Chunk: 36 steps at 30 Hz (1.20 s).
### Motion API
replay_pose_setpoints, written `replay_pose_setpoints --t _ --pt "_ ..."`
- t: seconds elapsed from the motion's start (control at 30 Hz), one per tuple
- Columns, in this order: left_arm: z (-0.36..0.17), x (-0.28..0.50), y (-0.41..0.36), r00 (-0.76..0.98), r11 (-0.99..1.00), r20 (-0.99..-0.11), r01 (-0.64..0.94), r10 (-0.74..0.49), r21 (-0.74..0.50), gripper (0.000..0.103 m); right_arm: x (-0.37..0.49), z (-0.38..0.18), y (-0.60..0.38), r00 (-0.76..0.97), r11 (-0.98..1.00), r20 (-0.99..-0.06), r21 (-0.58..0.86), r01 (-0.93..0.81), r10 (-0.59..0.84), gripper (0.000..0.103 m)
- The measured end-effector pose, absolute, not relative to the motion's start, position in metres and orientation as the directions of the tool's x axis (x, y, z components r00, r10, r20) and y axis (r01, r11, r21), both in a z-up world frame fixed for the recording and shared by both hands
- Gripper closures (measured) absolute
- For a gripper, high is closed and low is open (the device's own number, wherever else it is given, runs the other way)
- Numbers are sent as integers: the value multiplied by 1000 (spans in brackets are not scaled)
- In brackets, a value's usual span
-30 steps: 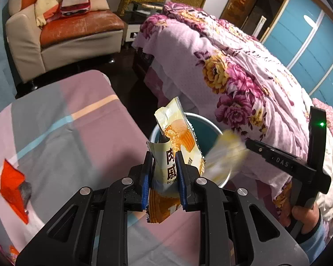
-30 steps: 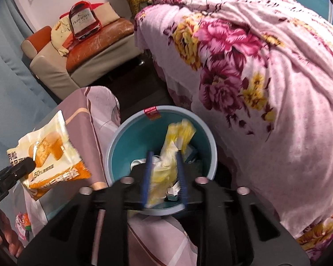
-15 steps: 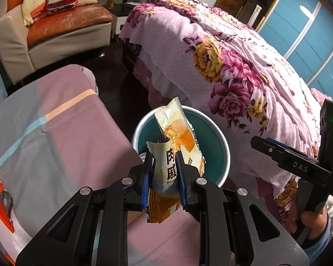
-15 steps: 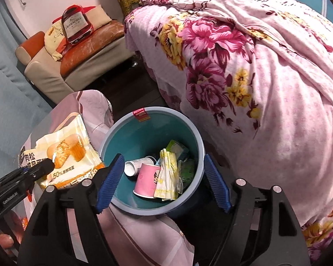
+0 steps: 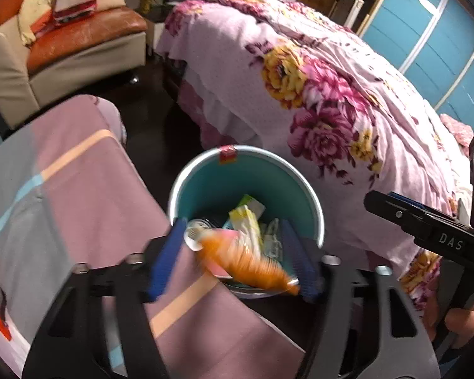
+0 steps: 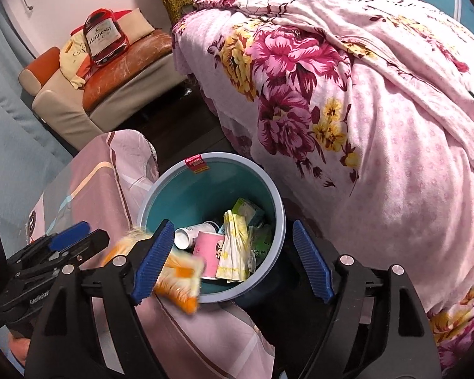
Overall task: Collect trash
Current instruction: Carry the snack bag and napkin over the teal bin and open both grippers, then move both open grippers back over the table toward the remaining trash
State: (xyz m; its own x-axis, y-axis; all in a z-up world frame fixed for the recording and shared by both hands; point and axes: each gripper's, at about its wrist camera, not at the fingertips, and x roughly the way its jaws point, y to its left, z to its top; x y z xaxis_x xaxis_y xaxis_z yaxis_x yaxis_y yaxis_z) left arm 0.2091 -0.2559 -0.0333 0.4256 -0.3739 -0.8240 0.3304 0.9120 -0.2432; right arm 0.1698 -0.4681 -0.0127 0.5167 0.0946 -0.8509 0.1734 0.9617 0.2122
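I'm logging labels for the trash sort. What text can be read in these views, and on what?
"Hennessy": bottle-shaped cushion on the armchair.
"DAS": right gripper body, seen from the left wrist view.
Red sticker on the bin rim: too small to read.
Falling orange wrapper: blurred, unreadable.
Pink cup in the bin: print unreadable.

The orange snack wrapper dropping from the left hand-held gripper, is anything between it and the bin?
Nothing visible blocks it. The orange snack wrapper is blurred, loose over the near rim of the teal bin, whose mouth is open.
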Motion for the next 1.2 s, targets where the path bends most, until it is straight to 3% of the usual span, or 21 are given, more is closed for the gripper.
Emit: replay_pose_setpoints --t 0.3,0.7,1.2 --pt "-29 198 -224 447 927 -819 276 -358 -254 17 168 -11 -447 496 974 -864 179 137 89 20" --pt "-29 162 -159 459 945 -827 191 -325 -266 15 154 -12 -381 432 990 -891 134 -38 137 20" --pt "-30 106 -18 523 965 -822 5 -227 -264 14 135 -17 -255 322 968 -931 99 -232 173 20"
